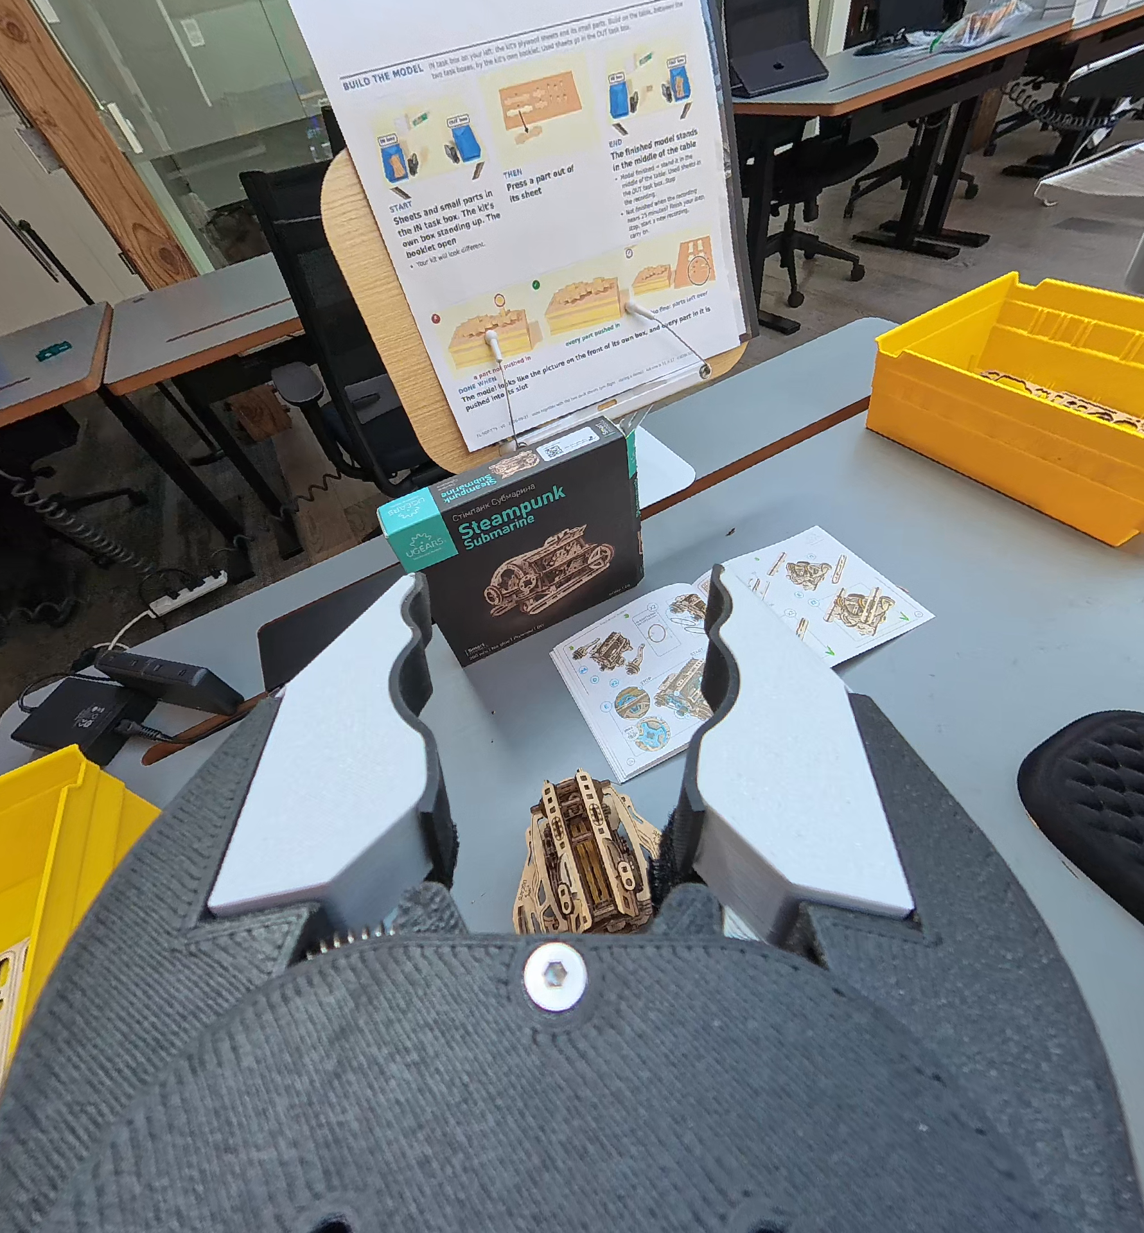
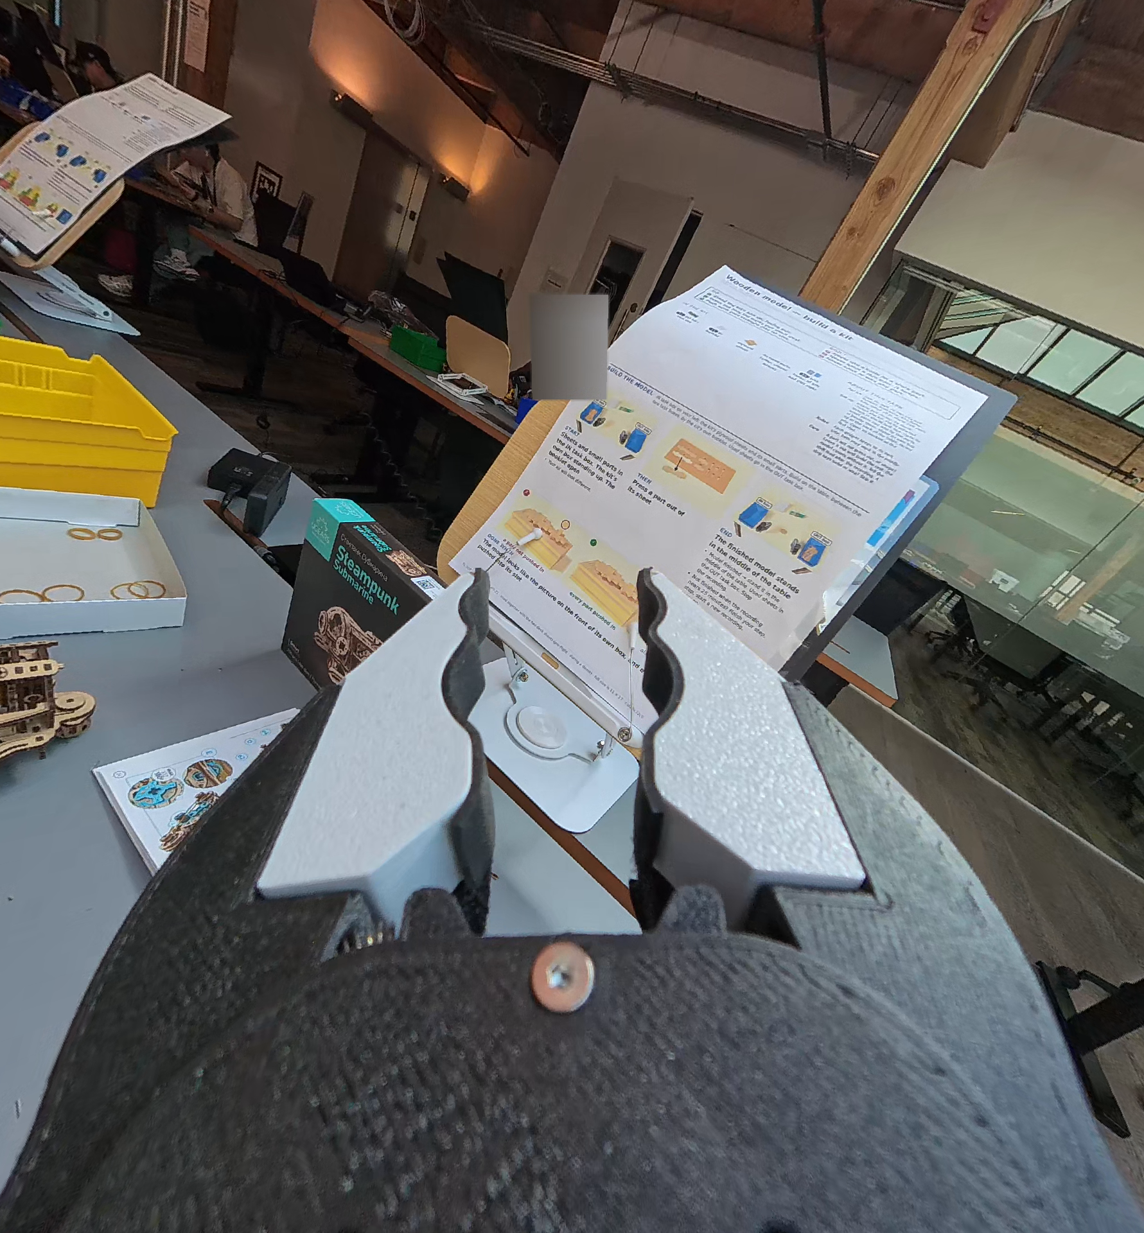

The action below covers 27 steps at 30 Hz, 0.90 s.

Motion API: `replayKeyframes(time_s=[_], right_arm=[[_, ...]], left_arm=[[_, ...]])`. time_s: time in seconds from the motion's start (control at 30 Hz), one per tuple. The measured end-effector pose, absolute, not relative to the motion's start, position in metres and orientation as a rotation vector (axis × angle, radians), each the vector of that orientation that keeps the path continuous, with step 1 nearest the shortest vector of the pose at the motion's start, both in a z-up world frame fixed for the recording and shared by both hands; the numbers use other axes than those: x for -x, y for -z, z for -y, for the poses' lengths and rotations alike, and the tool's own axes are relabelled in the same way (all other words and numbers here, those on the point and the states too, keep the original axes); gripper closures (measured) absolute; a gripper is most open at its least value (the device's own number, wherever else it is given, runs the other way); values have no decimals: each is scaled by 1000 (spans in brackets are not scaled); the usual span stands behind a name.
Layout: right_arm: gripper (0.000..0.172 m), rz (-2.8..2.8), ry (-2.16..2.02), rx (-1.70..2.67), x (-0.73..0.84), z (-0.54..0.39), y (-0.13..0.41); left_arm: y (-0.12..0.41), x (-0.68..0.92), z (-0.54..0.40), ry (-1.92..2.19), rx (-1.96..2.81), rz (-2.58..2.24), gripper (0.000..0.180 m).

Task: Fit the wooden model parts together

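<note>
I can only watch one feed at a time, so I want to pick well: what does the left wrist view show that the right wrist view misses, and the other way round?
Only the left wrist view shows the open left gripper above the wooden model, nothing gripped, and the yellow bin holding used sheets.

Only the right wrist view shows the open, empty right gripper aimed at the instruction stand, plus the white tray of rubber bands.

Both show the kit box, the open booklet, the instruction sheet and the model.
</note>
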State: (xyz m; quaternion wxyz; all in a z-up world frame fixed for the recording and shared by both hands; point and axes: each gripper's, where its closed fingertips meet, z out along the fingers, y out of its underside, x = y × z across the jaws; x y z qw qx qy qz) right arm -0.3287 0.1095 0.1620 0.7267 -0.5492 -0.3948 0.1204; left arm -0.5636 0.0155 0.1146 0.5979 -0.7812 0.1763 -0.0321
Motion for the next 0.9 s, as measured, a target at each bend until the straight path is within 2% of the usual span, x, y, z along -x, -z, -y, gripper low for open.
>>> replayKeyframes(time_s=[0.6,0.9], right_arm=[[96,829,-446,1179,341,-100,-170],[95,818,-397,1165,339,-103,-171]], left_arm=[[-116,563,-14,80,1807,-406,99],[-117,564,-14,84,1806,-403,99]])
